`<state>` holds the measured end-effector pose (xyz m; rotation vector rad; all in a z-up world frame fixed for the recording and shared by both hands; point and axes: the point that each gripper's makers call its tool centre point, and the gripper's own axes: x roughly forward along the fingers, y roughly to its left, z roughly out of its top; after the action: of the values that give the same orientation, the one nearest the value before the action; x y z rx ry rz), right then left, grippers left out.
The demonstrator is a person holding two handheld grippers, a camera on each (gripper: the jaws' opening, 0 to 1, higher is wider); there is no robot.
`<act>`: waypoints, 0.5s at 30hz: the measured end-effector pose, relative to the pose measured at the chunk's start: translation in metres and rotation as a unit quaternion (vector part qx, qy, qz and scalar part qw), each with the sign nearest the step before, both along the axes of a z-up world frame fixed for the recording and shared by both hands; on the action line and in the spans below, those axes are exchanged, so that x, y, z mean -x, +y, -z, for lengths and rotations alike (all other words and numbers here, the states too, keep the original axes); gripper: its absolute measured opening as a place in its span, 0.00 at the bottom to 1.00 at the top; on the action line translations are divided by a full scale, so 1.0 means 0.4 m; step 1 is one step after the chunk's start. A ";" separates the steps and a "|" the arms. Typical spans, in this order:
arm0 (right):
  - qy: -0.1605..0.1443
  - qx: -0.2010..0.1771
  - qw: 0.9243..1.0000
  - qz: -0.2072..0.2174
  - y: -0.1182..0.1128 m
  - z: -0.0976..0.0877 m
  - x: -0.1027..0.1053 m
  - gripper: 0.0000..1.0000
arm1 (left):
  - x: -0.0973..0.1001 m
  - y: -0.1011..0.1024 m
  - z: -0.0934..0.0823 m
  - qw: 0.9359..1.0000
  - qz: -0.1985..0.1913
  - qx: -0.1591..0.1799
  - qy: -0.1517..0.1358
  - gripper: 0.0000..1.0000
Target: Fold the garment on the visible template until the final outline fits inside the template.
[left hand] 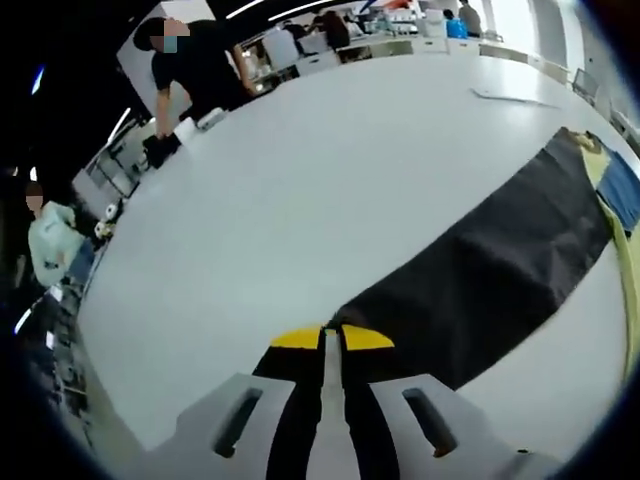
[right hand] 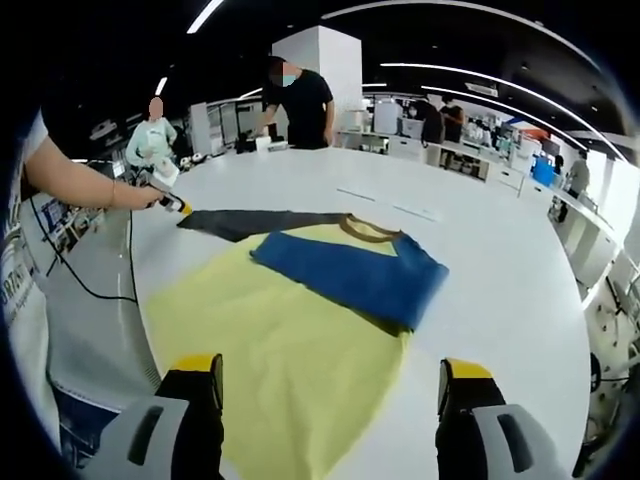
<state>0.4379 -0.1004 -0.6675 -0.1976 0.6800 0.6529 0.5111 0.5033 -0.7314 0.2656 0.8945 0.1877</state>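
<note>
The garment (right hand: 300, 330) lies flat on the white table (right hand: 480, 230), a yellow shirt with a brown collar (right hand: 368, 230) at its far end. A blue sleeve (right hand: 350, 275) is folded across its upper body. A black sleeve (right hand: 255, 222) stretches out flat from the collar end toward the left claw (right hand: 180, 207); its long axis runs sideways across the right gripper view. In the left gripper view, the left claw (left hand: 331, 338) is pressed together, pinching the near tip of the black sleeve (left hand: 490, 270), which runs away from the jaws to the yellow and blue cloth at the upper right. The right claw (right hand: 335, 385) is spread wide over the near yellow hem, gripping nothing. A person (right hand: 300, 100) stands at the table's far edge.
</note>
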 end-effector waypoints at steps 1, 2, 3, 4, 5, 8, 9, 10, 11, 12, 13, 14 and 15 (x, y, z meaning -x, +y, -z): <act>0.000 0.000 1.000 0.000 0.000 0.001 0.000 0.87 | 0.000 -0.002 -0.003 1.000 0.001 0.005 -0.006 0.05; 0.000 -0.001 1.000 -0.001 0.001 0.002 0.000 0.87 | 0.002 -0.002 -0.006 1.000 -0.002 0.010 -0.010 0.07; 0.000 -0.001 1.000 -0.002 0.001 0.002 0.000 0.88 | 0.005 -0.002 -0.008 1.000 -0.005 0.013 -0.014 0.09; -0.001 -0.002 1.000 -0.003 0.002 0.002 0.000 0.88 | 0.003 -0.008 -0.011 0.999 -0.003 0.024 -0.024 0.12; -0.001 -0.002 1.000 -0.003 0.003 0.002 0.000 0.88 | 0.002 -0.013 -0.013 0.999 -0.005 0.035 -0.032 0.15; -0.002 -0.004 1.000 -0.003 0.004 0.002 0.000 0.88 | -0.010 -0.039 -0.028 0.994 -0.003 0.080 -0.070 0.23; -0.002 -0.004 1.000 -0.003 0.003 0.003 0.000 0.88 | -0.008 -0.044 -0.031 0.993 -0.006 0.092 -0.078 0.27; -0.002 -0.003 1.000 -0.003 0.002 0.004 0.000 0.88 | -0.008 -0.046 -0.032 0.992 -0.005 0.095 -0.081 0.29; -0.002 -0.003 1.000 -0.002 0.002 0.005 0.000 0.88 | -0.007 -0.049 -0.034 0.991 -0.003 0.099 -0.085 0.31; -0.003 -0.003 1.000 -0.003 0.002 0.006 0.000 0.89 | -0.002 -0.053 -0.034 0.991 -0.002 0.105 -0.087 0.34; -0.003 -0.003 1.000 -0.003 0.002 0.006 0.001 0.89 | 0.003 -0.056 -0.034 0.990 -0.005 0.111 -0.090 0.35; -0.003 -0.004 1.000 -0.003 0.002 0.007 0.001 0.89 | 0.006 -0.058 -0.033 0.989 -0.005 0.115 -0.091 0.36; -0.003 -0.006 1.000 -0.003 0.004 0.007 0.003 0.89 | 0.012 -0.060 -0.032 0.988 -0.009 0.120 -0.093 0.37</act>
<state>0.4368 -0.0988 -0.6704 -0.1901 0.6688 0.6616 0.5064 0.4794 -0.7187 0.0147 0.7252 0.1169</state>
